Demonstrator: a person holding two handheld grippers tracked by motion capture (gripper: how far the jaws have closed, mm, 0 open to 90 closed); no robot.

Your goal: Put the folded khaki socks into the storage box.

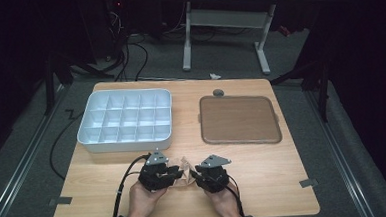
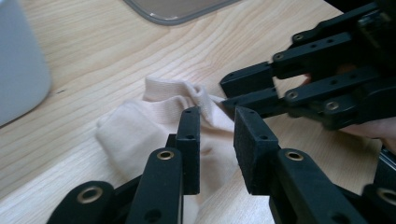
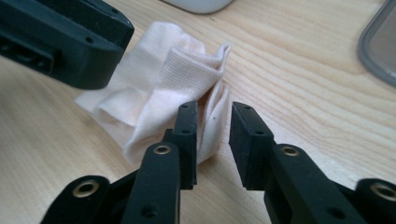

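A crumpled pale peach cloth (image 1: 185, 165) lies on the wooden table near its front edge, between my two grippers. The left gripper (image 1: 177, 173) points right at it and the right gripper (image 1: 193, 172) points left at it, tips close together. In the left gripper view the left gripper (image 2: 217, 135) is open, its jaws a small way apart over the cloth (image 2: 140, 126), with the right gripper (image 2: 229, 93) facing it. In the right gripper view the right gripper (image 3: 214, 130) is open; a folded edge of the cloth (image 3: 173, 70) lies between its jaws, unpressed. One black finger (image 3: 65, 42) of the left gripper hangs over the cloth.
A white tray (image 1: 89, 129) with several compartments stands at the back left. A flat brown tray (image 1: 239, 120) lies at the back right, a small dark round thing (image 1: 218, 92) behind it. Grey tape marks (image 1: 59, 201) sit near both front corners.
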